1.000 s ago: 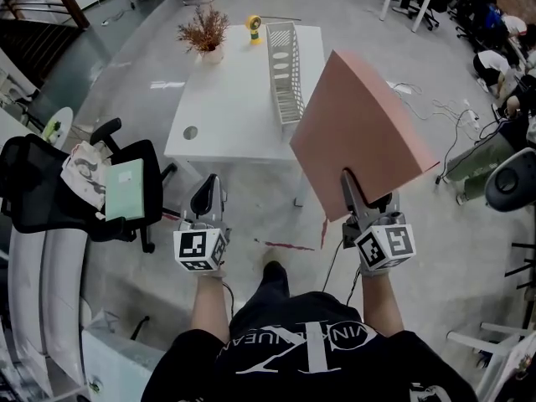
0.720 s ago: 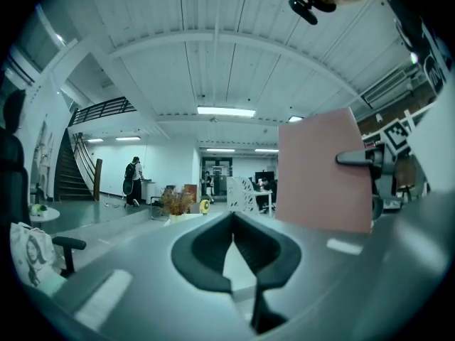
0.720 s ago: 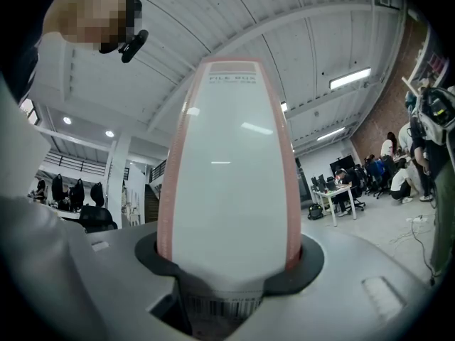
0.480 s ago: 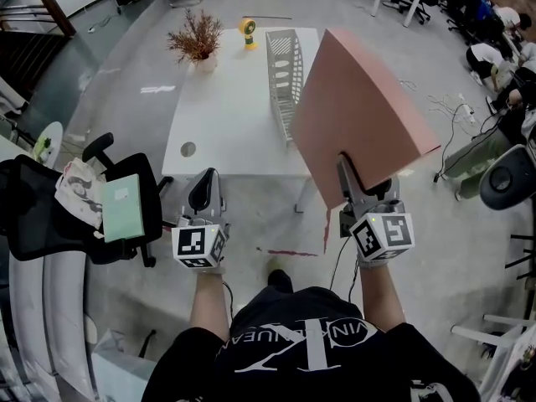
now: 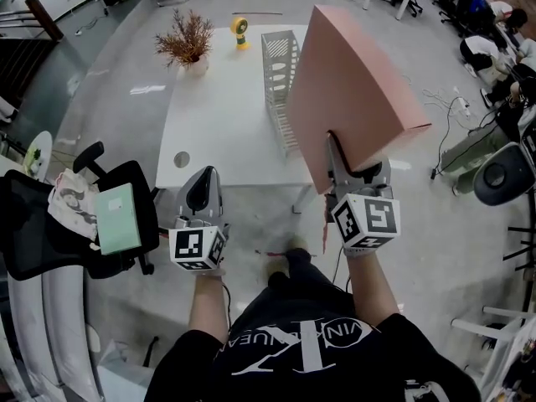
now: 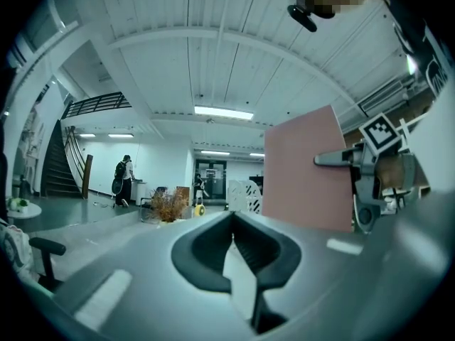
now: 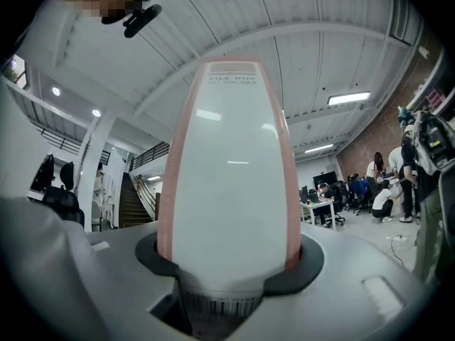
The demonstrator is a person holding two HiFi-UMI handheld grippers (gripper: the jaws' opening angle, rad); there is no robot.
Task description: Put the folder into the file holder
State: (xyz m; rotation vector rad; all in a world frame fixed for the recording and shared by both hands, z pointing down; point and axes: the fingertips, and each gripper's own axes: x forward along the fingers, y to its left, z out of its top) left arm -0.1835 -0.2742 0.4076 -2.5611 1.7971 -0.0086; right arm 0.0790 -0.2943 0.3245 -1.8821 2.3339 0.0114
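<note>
Folder (image 5: 356,99) stands upright, pinched at its lower edge by the right gripper (image 5: 347,162). File holder (image 5: 280,82) lies ahead, slightly left. Left gripper (image 5: 203,187) has its jaws pressed together, empty.

The file holder (image 5: 279,74) stands on the counter (image 5: 222,132) near its right edge, the plant (image 5: 186,40) at the far left corner (a fan (image 5: 240,32) between them), the folder (image 5: 352,99) just right of the file holder.

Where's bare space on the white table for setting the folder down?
Bare: the table between the plant at the far end, the file holder on the right and the near edge. Crowded: far end, where plant, small yellow object and holder cluster.
</note>
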